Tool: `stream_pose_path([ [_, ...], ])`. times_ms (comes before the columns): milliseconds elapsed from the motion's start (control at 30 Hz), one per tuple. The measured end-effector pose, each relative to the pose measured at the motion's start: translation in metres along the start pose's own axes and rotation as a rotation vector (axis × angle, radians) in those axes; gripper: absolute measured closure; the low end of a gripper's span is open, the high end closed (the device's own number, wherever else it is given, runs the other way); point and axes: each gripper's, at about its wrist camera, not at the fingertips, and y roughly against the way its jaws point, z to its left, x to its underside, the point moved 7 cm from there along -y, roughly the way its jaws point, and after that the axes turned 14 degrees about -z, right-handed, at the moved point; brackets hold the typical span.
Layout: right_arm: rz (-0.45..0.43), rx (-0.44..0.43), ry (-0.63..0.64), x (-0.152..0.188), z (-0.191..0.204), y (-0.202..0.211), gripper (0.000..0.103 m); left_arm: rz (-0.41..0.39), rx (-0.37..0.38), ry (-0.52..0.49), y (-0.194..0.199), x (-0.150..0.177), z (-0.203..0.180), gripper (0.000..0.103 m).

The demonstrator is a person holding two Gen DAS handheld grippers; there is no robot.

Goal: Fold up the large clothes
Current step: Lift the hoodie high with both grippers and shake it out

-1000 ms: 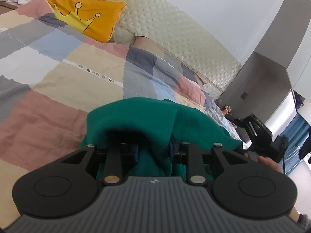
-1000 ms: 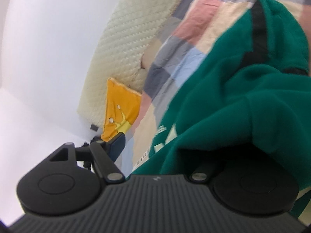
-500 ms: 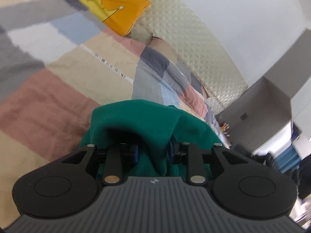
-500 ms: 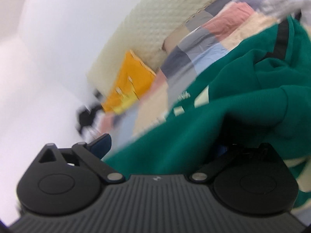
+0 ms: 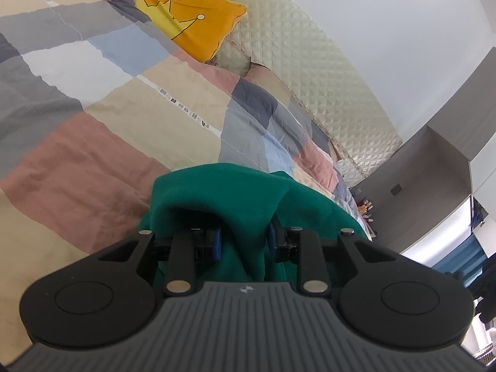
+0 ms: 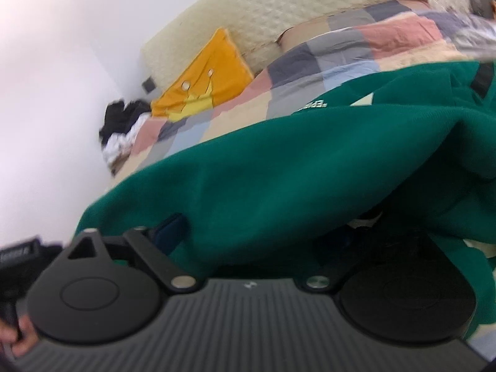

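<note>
A large green sweatshirt [image 5: 235, 192] with pale lettering and a black stripe hangs between both grippers above the bed. My left gripper [image 5: 245, 241] is shut on a bunched fold of it, and the cloth drapes over the blue pads. In the right wrist view the sweatshirt [image 6: 294, 167] spreads wide across the frame. My right gripper [image 6: 263, 235] is shut on its edge; one blue pad [image 6: 172, 228] shows at the left, the other finger is hidden under cloth.
A patchwork bedspread [image 5: 93, 99] covers the bed. An orange crown pillow [image 5: 189, 21] leans on the quilted cream headboard [image 5: 310, 71]. A grey cabinet [image 5: 434, 186] stands at the right. Dark and white clothes [image 6: 124, 130] are heaped beside the bed by the wall.
The right gripper has swung round with the sweatshirt, so the cloth now spreads flatter and wider across its view. The left gripper tilted slightly and keeps its hold.
</note>
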Motion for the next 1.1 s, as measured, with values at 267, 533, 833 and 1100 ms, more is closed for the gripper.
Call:
stream_pose_path([
  [267,-0.062,-0.164,-0.221,-0.024,0.007,0.01,0.063,-0.008,0.049,0.132,-0.003,-0.008,0.012,0.062],
  [533,-0.151,-0.224,-0.254,-0.041,0.018,0.043,0.072,-0.024,0.152,0.417,-0.016,-0.016,0.033,0.041],
  [833,-0.169,-0.172,-0.156,-0.038,0.028,0.053,0.076,0.027,0.136,0.441,-0.025,-0.008,0.037,0.088],
  [1100,-0.281,-0.191,-0.136,-0.062,0.052,0.103,0.079,-0.134,0.272,0.229,0.028,-0.062,-0.034,0.092],
])
